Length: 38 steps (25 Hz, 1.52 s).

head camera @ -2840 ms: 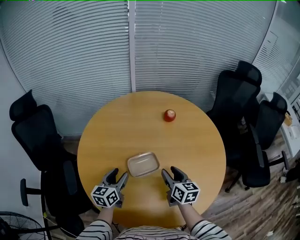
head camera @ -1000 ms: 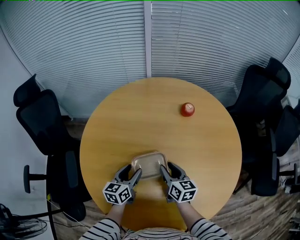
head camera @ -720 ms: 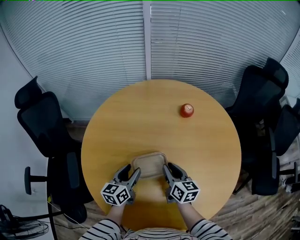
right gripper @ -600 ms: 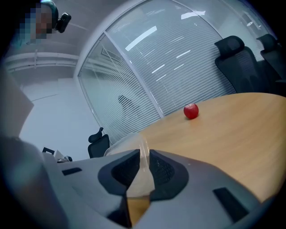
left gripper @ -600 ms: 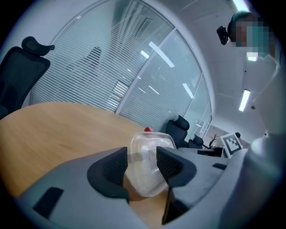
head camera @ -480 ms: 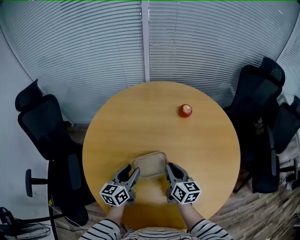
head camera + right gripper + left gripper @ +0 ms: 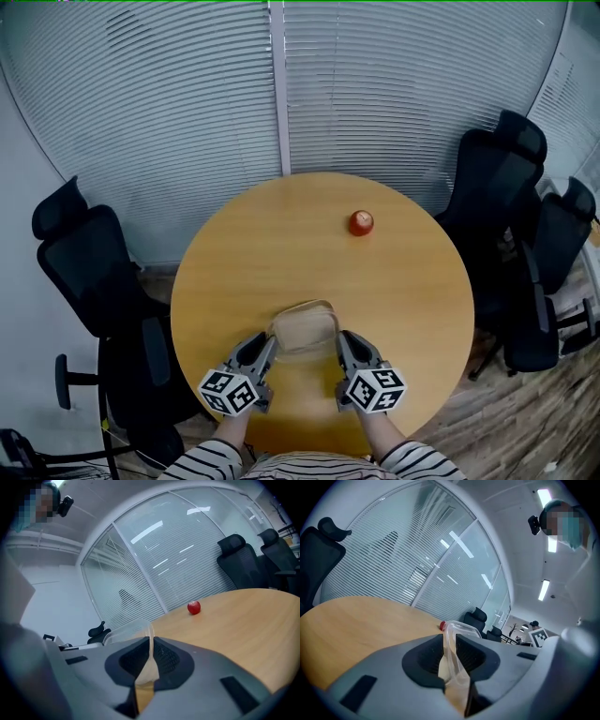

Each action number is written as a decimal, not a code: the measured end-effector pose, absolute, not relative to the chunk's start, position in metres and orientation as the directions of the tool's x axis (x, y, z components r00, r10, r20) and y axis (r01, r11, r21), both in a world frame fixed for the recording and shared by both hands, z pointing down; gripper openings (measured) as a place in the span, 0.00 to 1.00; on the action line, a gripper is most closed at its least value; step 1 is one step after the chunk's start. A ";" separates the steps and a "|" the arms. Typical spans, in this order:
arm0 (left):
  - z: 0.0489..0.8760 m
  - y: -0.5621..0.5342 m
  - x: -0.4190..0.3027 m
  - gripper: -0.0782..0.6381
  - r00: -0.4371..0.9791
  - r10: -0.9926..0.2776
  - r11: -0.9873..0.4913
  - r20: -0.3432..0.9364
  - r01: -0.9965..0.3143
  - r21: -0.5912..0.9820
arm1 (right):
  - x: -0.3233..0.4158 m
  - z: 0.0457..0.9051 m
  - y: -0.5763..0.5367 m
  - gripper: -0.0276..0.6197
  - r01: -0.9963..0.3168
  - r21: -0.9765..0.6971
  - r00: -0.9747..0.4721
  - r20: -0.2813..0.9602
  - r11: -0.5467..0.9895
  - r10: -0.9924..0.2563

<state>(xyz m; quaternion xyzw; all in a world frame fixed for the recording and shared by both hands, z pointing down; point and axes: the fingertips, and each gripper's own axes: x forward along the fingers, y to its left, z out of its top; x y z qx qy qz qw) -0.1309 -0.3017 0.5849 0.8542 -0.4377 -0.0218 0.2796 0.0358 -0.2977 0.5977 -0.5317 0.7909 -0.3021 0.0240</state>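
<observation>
Clear plastic, thin and shallow, the tub lies at the near edge of the round wooden tabletop, caught between both grippers. The left gripper has its fingers drawn almost together on the tub's left wall, with only the thin sheet of plastic between the dark pads. The right gripper does the same on the tub's right wall, its fingers pressed close on the rim so that the plastic stands up as a narrow edge between them. The tub looks empty, and the wood shows through it. Farther out and to the right a small red fruit sits alone on the tabletop, well apart from the tub and grippers, with bare wood between. One black chair stands off the tabletop's left side and two more at the right. Grey blinds fill the glass wall on the far side.
</observation>
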 end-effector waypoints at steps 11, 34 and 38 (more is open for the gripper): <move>0.550 -0.255 -0.138 0.23 0.688 -0.712 -0.551 0.140 -0.671 0.496 | 0.027 0.567 -0.237 0.11 -0.837 -0.507 -0.373 0.250 0.207 -0.894; 0.484 -0.128 -0.084 0.22 0.610 -0.791 -0.513 0.050 -0.705 0.490 | 0.082 0.501 -0.132 0.10 -0.807 -0.475 -0.484 0.195 0.350 -0.853; 0.477 -0.103 -0.072 0.22 0.594 -0.803 -0.503 0.043 -0.716 0.485 | 0.094 0.497 -0.113 0.10 -0.795 -0.479 -0.510 0.194 0.373 -0.838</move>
